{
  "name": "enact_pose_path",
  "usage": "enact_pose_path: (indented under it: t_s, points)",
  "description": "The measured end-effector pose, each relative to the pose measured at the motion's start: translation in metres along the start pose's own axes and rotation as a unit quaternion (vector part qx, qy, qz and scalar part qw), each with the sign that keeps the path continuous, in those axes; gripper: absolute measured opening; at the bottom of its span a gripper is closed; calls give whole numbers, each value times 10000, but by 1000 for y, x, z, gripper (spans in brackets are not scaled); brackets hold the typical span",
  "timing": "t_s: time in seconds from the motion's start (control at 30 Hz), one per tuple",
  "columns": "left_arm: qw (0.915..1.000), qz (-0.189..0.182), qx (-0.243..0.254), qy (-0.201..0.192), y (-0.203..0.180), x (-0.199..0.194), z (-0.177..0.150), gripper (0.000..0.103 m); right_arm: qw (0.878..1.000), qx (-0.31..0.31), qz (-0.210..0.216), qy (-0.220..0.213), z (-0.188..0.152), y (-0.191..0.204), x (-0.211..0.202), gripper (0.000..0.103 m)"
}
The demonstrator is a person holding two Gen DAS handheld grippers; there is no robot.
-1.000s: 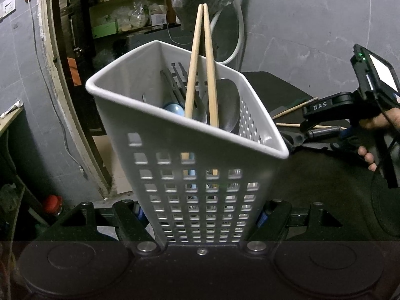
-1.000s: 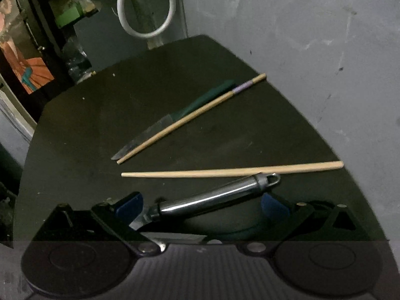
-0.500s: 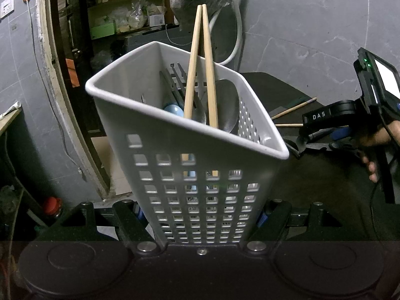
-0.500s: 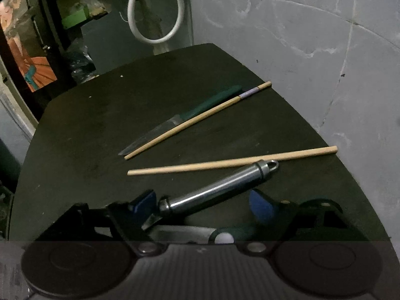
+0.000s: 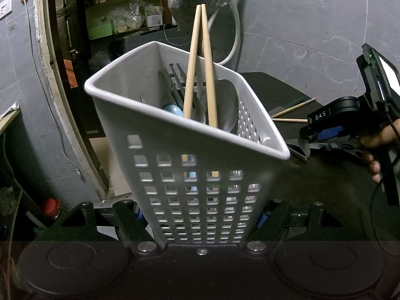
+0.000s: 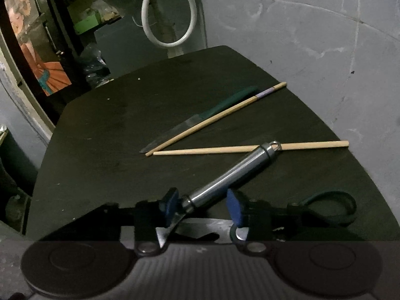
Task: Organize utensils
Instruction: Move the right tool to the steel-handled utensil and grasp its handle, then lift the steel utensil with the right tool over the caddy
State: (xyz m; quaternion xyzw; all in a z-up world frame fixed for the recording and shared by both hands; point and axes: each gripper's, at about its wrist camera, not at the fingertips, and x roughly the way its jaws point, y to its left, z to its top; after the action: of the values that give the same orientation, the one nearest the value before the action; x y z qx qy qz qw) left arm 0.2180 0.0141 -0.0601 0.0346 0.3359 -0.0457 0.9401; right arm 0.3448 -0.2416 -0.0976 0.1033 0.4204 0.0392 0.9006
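Observation:
My left gripper (image 5: pixel 200 216) is shut on the base of a white perforated basket (image 5: pixel 175 140), held tilted. In the basket stand two wooden chopsticks (image 5: pixel 200 75), a steel spoon (image 5: pixel 226 105) and several other utensils. My right gripper (image 6: pixel 202 205) is low over the black table (image 6: pixel 112 137). Its jaws are closing with a steel-handled utensil (image 6: pixel 232 172) between the blue pads (image 6: pixel 235 207); a gap still shows at the right pad. Beyond it lie two loose chopsticks (image 6: pixel 215 121) (image 6: pixel 212 150) and a green-handled knife (image 6: pixel 225 102).
Scissors with a dark loop handle (image 6: pixel 327 207) lie just right of the right gripper. A grey wall (image 6: pixel 312 37) borders the table's right and far sides. A white hose (image 6: pixel 170 25) hangs behind the table. Cluttered shelves (image 5: pixel 120 25) fill a doorway on the left.
The right gripper's jaws have narrowed on either side of the steel handle, and it has tilted and shifted a little. The left gripper and basket have stayed put.

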Motion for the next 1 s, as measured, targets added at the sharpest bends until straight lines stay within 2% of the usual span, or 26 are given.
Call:
enact_pose_path:
  t_s: [0.33,0.57,0.67,0.8,0.9,1.0]
  points:
    - [10000,-13,-5,-4,0,0,-1,76,9988,-349,343,97,-4,8,-6,22]
    - [10000,-22,9,-12,0,1,-1,76,9942,-568,803,432,-9,13,-15,20]
    - [10000,-30,28,-13,0,1,0,76,9871,-1031,1051,631,-20,18,-24,20]
    - [10000,-47,25,-28,0,1,-1,76,9699,-1862,1280,913,-35,26,-40,21]
    - [10000,-57,20,-33,1,1,-1,76,9582,-2339,1311,1001,-45,31,-53,21]
    - [10000,-60,22,-32,1,1,-1,76,9540,-2537,1238,1014,-53,35,-60,25]
